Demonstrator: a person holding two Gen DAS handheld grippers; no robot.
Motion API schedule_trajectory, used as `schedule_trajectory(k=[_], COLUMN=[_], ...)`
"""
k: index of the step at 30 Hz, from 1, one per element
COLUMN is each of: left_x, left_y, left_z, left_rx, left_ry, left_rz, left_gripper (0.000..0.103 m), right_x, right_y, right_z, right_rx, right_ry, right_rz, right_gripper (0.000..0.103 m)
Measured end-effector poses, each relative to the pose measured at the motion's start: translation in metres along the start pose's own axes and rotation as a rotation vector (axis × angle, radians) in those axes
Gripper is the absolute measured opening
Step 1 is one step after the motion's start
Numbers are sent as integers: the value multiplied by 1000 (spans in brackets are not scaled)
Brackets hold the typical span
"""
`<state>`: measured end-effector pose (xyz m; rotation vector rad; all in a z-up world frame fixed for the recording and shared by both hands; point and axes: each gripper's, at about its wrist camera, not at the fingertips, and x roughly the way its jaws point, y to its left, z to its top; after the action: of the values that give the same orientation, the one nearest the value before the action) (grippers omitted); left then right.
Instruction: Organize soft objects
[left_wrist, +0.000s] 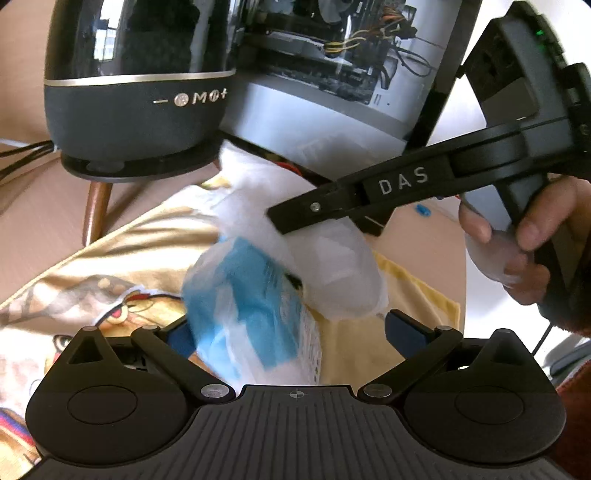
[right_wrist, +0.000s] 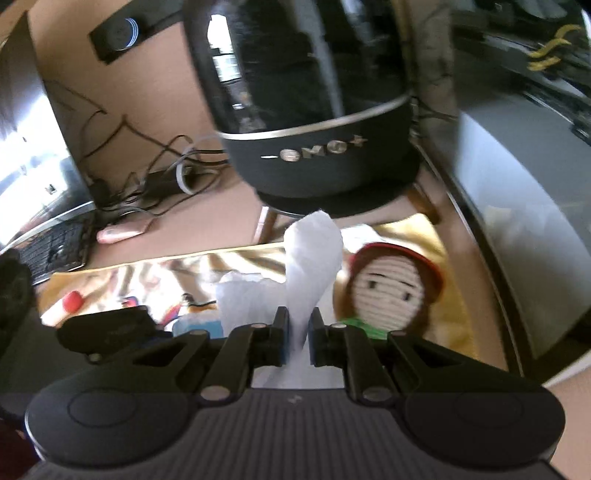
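- Yellow printed cloth (left_wrist: 122, 240) covers the desk, a dark egg-shaped speaker (left_wrist: 136, 110) at its far edge.
- Nearest, the left gripper (left_wrist: 291, 332) sits low with fingers spread wide around a blue-and-white tissue packet (left_wrist: 251, 306).
- Right gripper (right_wrist: 298, 334) comes in from the side, clenched on a white tissue (right_wrist: 314, 254) rising from the packet.
- A hand (left_wrist: 532, 240) wraps its handle.
- Just beyond lies a crocheted doll (right_wrist: 388, 291).
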<state>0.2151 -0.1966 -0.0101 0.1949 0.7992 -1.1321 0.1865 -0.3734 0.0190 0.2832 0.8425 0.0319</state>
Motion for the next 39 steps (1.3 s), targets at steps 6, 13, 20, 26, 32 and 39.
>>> schedule_trajectory(k=[6, 13, 20, 26, 32, 39], left_x=[-21, -91, -158, -224, -289, -291], left_y=[10, 41, 95, 130, 136, 146], left_z=[-9, -52, -105, -138, -184, -205], left_rx=[-14, 40, -38, -367, -785, -873], left_ry=[16, 76, 186, 116, -223, -323], left_rz=[91, 508, 959, 1089, 829, 690], left_gripper=[103, 103, 103, 103, 103, 103], right_x=[1, 10, 22, 29, 37, 56], right_y=[5, 36, 63, 82, 102, 137], right_z=[3, 9, 9, 7, 5, 14], right_rx=[-2, -93, -128, -177, -213, -289], right_ry=[-2, 18, 55, 89, 115, 135], right_rz=[5, 30, 79, 100, 118, 174], right_gripper=[12, 16, 16, 16, 16, 16])
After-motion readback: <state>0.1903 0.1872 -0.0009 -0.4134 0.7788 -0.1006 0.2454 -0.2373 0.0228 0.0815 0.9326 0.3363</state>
